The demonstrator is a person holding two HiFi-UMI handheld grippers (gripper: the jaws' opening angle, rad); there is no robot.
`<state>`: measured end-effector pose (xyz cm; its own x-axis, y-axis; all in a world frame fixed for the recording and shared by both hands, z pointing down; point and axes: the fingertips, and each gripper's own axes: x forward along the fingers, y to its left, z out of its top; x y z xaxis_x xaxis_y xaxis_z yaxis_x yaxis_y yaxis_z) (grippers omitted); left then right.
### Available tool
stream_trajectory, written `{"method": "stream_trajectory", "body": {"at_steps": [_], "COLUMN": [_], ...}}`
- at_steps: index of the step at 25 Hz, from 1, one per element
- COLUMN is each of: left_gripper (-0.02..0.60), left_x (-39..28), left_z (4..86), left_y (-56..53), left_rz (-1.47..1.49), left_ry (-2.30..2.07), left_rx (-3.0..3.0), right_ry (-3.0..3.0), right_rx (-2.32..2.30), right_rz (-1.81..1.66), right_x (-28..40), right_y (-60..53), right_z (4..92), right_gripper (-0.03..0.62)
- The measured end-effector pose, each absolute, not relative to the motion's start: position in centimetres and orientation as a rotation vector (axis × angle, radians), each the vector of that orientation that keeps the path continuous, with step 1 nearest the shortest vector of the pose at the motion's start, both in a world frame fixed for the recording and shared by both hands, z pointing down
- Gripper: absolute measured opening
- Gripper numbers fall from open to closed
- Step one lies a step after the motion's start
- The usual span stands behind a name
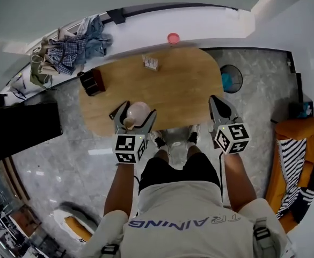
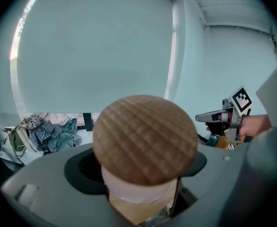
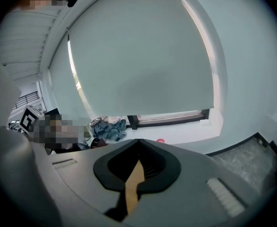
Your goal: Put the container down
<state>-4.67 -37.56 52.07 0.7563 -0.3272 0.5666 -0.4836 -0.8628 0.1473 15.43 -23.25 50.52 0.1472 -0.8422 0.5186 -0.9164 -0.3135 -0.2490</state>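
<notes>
A pale round container [image 1: 137, 113] with a domed wooden lid [image 2: 145, 138] sits between the jaws of my left gripper [image 1: 139, 108], which is shut on it over the near edge of the oval wooden table [image 1: 178, 79]. In the left gripper view the lid fills the middle, and the white body shows below it, between the two grey jaws of my left gripper [image 2: 140, 167]. I cannot tell whether the base touches the table. My right gripper [image 1: 217, 102] hovers at the table's near right edge. It is shut and holds nothing, its tips meeting in the right gripper view [image 3: 138, 143].
On the table lie a dark box [image 1: 92, 81] at the left and a small white item [image 1: 150, 62] at the far side. A pink object [image 1: 173, 38] and a clothes pile [image 1: 71, 50] rest on the ledge behind. An orange chair [image 1: 301, 160] stands at the right.
</notes>
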Motion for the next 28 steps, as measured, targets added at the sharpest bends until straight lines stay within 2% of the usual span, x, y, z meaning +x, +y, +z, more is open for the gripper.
{"method": "stream_trajectory", "body": {"at_steps": [21, 28], "left_gripper": [0.407, 0.407], "left_x": [8.5, 11.3], "left_z": [79.7, 87.5], "left_y": [-33.9, -33.1], "left_rz": [1.094, 1.239], "left_ry": [-0.335, -0.329], "left_rx": [2.633, 2.578], "right_ry": [-1.694, -1.726], "right_rx": [2.142, 2.088], "right_rz": [1.163, 1.229], "right_x": [19.1, 18.4], "right_y": [-22.5, -22.1], "right_z": [69.9, 73.3], "right_gripper": [0.015, 0.015]}}
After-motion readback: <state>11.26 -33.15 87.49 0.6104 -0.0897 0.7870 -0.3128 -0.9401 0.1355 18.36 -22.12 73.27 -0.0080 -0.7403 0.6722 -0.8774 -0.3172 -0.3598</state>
